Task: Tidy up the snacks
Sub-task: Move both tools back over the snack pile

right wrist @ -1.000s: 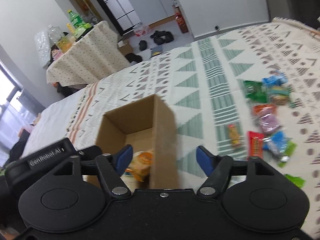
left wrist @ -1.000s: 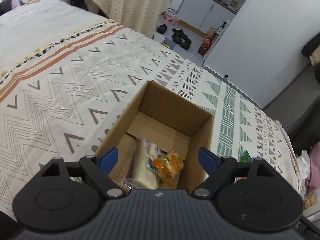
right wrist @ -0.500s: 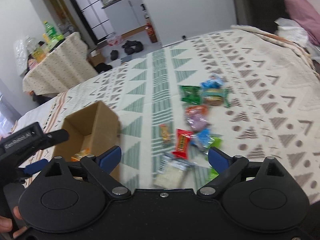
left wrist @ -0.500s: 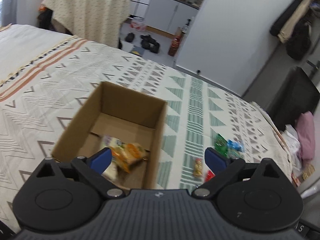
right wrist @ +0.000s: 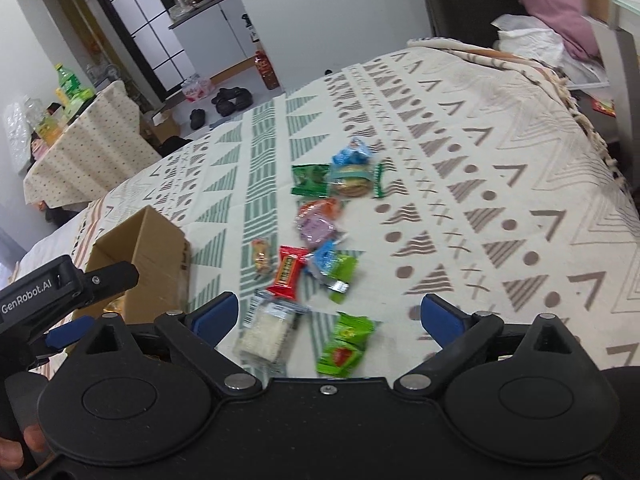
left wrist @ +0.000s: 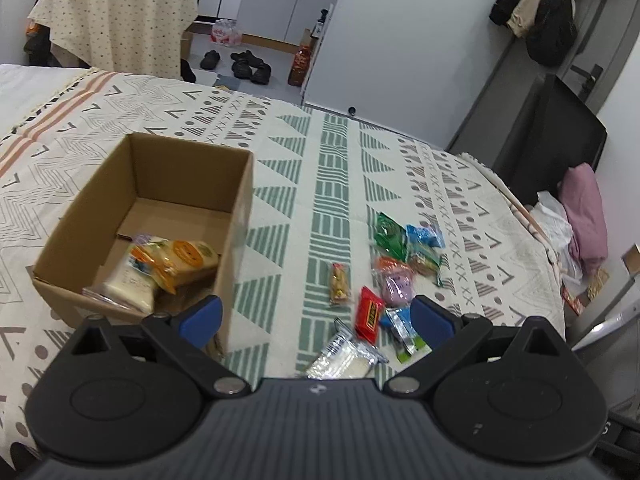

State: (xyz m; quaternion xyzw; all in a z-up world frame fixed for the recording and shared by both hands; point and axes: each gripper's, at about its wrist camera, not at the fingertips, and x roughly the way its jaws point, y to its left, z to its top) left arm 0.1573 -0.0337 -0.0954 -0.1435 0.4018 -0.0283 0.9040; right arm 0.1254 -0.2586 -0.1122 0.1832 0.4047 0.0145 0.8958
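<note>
The left hand-held gripper [left wrist: 316,316] hung above the bed [left wrist: 332,184] with its blue fingertips spread wide and nothing between them. One fingertip sat over the near right corner of the cardboard box [left wrist: 236,216], the other over the loose snacks. The right hand-held gripper [right wrist: 330,312] was likewise spread wide and empty, low over the nearest packets.

The box stood open on the patterned bedspread, to the left of the snack pile. Inside it lay a yellow-orange packet [left wrist: 180,258] resting partly on a pale white packet [left wrist: 128,284], both toward the near side of the box.

The other snacks lay scattered on the bedspread, well apart from the box wall. Nearest the grippers were a clear packet of white crackers [right wrist: 266,332] and a green packet with a red picture [right wrist: 344,346], side by side. Just beyond them lay a red bar [right wrist: 287,272], a small yellow-brown bar [right wrist: 260,256] to its left, and a blue packet overlapping a lime-green packet [right wrist: 342,272] to its right. Farther out sat a purple packet [right wrist: 316,226] touching an orange one, then a dark green packet [right wrist: 310,180], a round biscuit in a teal wrapper [right wrist: 352,182] and a light blue packet [right wrist: 352,154] at the far end.

In the right wrist view the left gripper's black body showed at the left edge, beside the box.
</note>
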